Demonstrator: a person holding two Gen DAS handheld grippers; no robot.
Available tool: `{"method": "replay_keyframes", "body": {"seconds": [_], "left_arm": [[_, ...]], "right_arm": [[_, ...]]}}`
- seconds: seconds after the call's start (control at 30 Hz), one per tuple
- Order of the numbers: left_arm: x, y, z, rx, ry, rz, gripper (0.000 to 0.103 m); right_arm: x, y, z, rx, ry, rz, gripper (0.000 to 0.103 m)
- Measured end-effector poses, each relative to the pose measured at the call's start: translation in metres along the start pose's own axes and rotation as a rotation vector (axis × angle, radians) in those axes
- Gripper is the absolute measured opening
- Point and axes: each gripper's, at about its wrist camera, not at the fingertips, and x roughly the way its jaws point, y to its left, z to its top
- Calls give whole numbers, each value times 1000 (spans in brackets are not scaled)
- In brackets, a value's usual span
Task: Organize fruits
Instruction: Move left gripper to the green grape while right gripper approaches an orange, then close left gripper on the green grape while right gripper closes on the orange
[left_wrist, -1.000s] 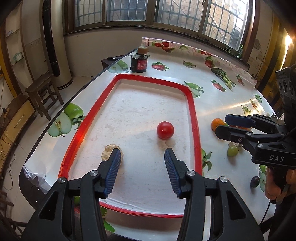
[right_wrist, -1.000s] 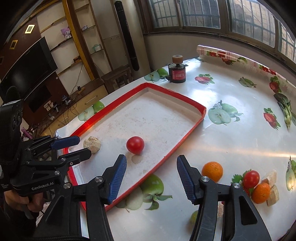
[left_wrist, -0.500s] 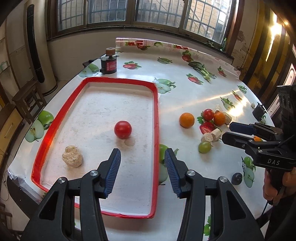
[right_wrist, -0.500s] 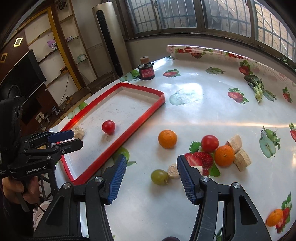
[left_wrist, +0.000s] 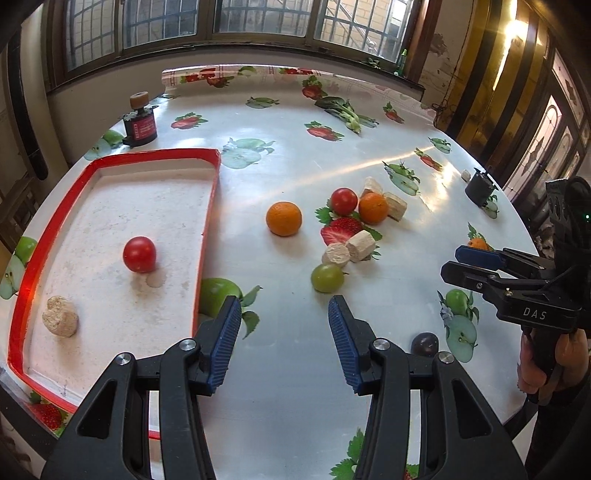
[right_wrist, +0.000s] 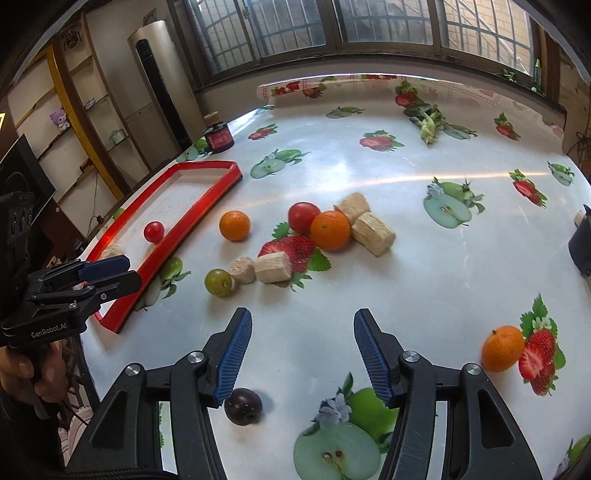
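Note:
A red tray (left_wrist: 207, 206) lies at the left and holds a red tomato (left_wrist: 139, 254) and a beige lump (left_wrist: 60, 321). Loose on the fruit-print tablecloth are an orange (left_wrist: 283, 218), a second tomato (left_wrist: 344, 201), another orange (left_wrist: 373, 208), a green round fruit (left_wrist: 327, 277), beige cylinders (left_wrist: 360, 240) and a dark plum (left_wrist: 424, 343). My left gripper (left_wrist: 283, 301) hangs open and empty over bare cloth, just short of the green fruit. My right gripper (right_wrist: 303, 314) is open and empty too, with the dark plum (right_wrist: 243, 406) under its left finger.
A dark jar with a red label (left_wrist: 140, 127) stands beyond the tray. A small black object (left_wrist: 480, 190) sits near the right edge, and a leafy vegetable (left_wrist: 343, 110) lies at the far side. A small orange (right_wrist: 502, 348) rests at the right. The table's near edge is close below both grippers.
Both grippers have swung right, from over the tray to the loose fruit on the cloth. The tomato and the beige lump in the tray have stayed put.

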Motion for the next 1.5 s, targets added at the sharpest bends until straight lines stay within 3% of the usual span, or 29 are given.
{"method": "replay_keyframes", "body": {"seconds": [0.4,0.67,0.77,0.97,1.07,1.13,1.17,1.3,1.5], "left_arm": [[32,-28,8,36,56,-62,47],[60,-37,14,44,107,-76,47],[68,-36,16,41,110,-50,47],[73,-28,18,16,96,-61,47],[74,-26,19,29,83,-35,33],[73,-21,20,11,79,-40,24],[73,-17,20,-1,79,-56,24],[69,-14,19,-14,68,-63,24],[51,-15,17,-6,31,-74,24]], "right_arm": [[-20,-53,-22,113,-18,-90,60],[-34,-88,-27,152,-44,-239,60],[-30,-100,-25,162,-36,-289,60],[-6,-107,-18,157,0,-275,60],[6,-103,-17,133,21,-288,56],[8,-97,-17,98,19,-340,40],[7,-96,-17,94,17,-349,37],[-3,-95,-17,133,-3,-259,34],[-15,-72,-16,109,-26,-204,34]]}}
